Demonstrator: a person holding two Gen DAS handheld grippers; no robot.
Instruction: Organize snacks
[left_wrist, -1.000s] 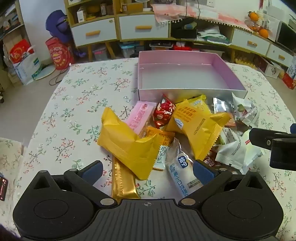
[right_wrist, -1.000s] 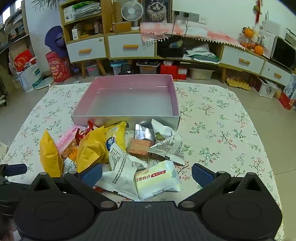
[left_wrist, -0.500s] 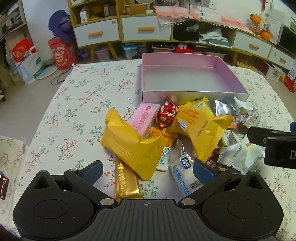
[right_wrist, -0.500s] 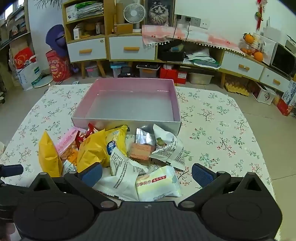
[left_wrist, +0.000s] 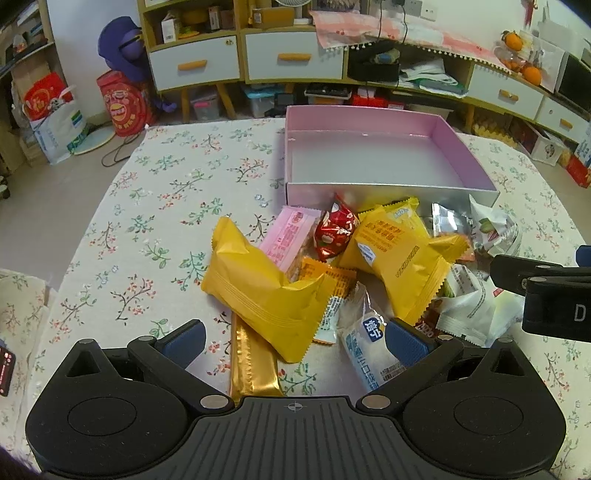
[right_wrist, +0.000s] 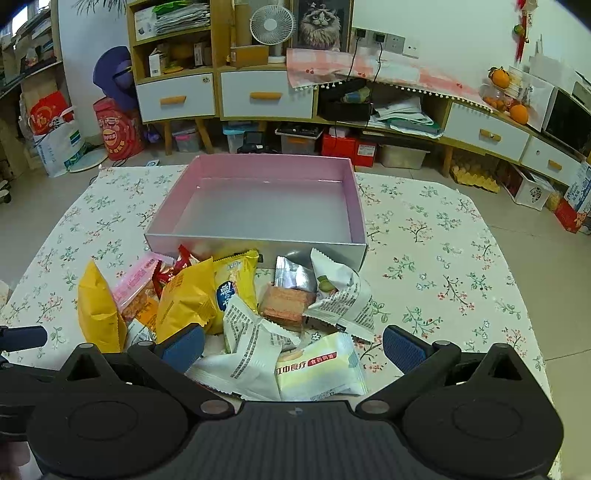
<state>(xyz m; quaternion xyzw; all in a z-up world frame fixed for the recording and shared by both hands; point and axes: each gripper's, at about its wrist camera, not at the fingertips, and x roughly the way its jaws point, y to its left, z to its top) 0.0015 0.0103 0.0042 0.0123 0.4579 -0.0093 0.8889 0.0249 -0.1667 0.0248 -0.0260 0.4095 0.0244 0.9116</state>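
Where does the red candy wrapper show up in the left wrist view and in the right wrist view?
Left wrist: the red candy wrapper sits centre frame, just below the near wall of the pink box, between a pink packet and a yellow packet.
Right wrist: the red candy wrapper is left of centre, mostly hidden behind a yellow packet, near the box's front left corner.
Shared landmark: the pink box, empty in both views.

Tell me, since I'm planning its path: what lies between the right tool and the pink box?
In the right wrist view, the snack pile: white packets, a yellow packet and a brown biscuit lie between the right tool and the pink box.
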